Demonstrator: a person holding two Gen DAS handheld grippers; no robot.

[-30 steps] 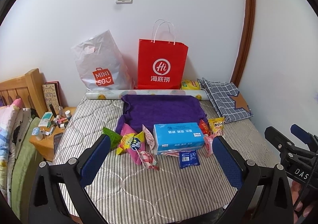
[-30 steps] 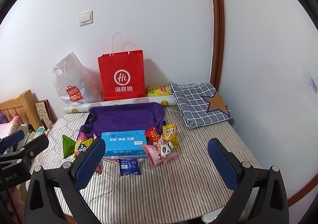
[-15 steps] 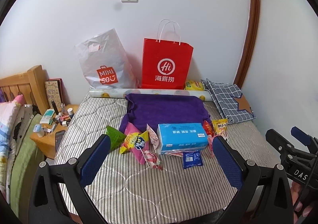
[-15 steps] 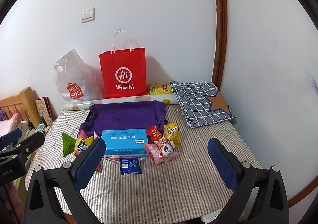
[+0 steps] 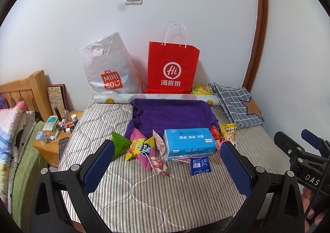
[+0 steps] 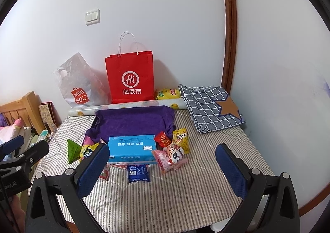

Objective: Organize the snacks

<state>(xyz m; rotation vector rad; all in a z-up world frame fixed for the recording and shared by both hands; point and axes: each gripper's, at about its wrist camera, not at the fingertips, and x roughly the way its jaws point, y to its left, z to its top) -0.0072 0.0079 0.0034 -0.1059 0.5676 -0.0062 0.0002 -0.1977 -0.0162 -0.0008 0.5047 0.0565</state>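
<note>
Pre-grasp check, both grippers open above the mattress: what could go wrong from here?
1. The snack packets overlap left of the blue tissue pack; the left gripper may pinch two at once.
2. A packet edge is tucked under the tissue pack; pulling could drag the pack.
3. The dark blue packet lies flat on the striped mattress; the right gripper may catch fabric.

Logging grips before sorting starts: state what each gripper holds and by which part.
Nothing is held. The left gripper and the right gripper are both open and empty above the striped mattress, short of the snacks.
</note>
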